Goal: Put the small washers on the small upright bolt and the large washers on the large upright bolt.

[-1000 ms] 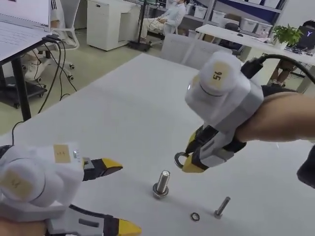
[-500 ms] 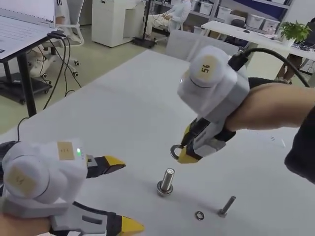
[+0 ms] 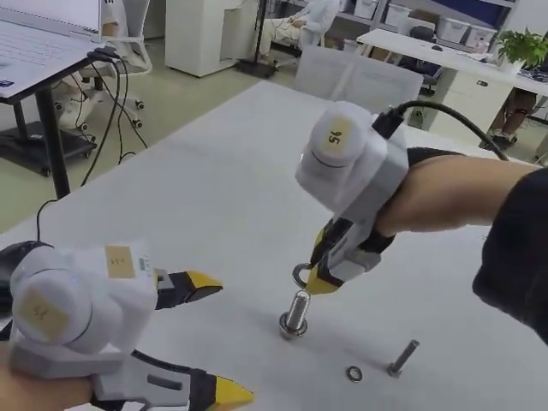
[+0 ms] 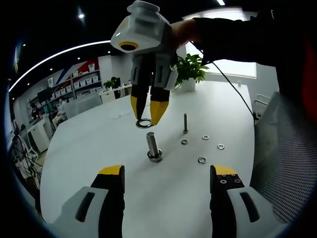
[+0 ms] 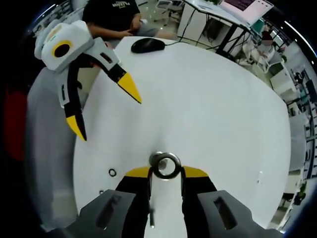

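My right gripper [image 3: 306, 279] is shut on a large washer [image 3: 299, 274] and holds it just above the tip of the large upright bolt [image 3: 295, 312]. In the right gripper view the washer [image 5: 165, 165] sits pinched between the yellow tips, with the bolt's top seen through its hole. A ring lies around the large bolt's [image 4: 152, 146] base. The small bolt [image 4: 185, 123] stands further off, with several small washers [image 4: 201, 160] lying near it. My left gripper [image 3: 218, 338] is open and empty, to the near left of the bolts.
A small washer [image 3: 354, 373] lies beside the small bolt [image 3: 402, 358] on the white table [image 3: 223, 188]. A black mouse [image 5: 148, 44] sits at the table's edge. A desk with cables [image 3: 51, 68] stands to the left, and chairs stand beyond the far edge.
My right gripper has carried the large washer left and down, from beside the large bolt to right over its tip. The left gripper has stayed open and in place.
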`<action>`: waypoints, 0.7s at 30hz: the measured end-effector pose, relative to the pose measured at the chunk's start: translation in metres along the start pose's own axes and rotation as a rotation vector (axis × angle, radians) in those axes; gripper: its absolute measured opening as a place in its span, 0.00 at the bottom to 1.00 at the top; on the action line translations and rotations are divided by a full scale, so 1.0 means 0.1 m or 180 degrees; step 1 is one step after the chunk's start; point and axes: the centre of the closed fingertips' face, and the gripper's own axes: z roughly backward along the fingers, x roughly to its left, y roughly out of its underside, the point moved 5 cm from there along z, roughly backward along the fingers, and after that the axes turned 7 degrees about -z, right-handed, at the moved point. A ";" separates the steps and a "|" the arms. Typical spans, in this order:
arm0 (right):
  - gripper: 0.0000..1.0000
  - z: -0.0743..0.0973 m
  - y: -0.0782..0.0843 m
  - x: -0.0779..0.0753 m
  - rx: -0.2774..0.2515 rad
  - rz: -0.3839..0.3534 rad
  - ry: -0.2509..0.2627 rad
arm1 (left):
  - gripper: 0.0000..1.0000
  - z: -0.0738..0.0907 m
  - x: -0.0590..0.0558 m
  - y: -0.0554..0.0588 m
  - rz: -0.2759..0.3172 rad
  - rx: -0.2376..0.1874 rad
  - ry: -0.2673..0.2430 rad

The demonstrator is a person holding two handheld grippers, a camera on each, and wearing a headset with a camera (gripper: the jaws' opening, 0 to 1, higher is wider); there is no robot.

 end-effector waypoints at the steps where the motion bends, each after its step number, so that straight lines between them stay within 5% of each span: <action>1: 0.24 0.00 0.01 0.01 0.0007 0.0000 -0.0009 | 0.69 0.00 0.00 0.00 0.0005 0.0001 0.0002; 21: 0.24 -0.19 0.12 0.01 0.0086 -0.0046 -0.0177 | 0.68 -0.06 -0.01 0.06 0.0023 0.0062 0.0052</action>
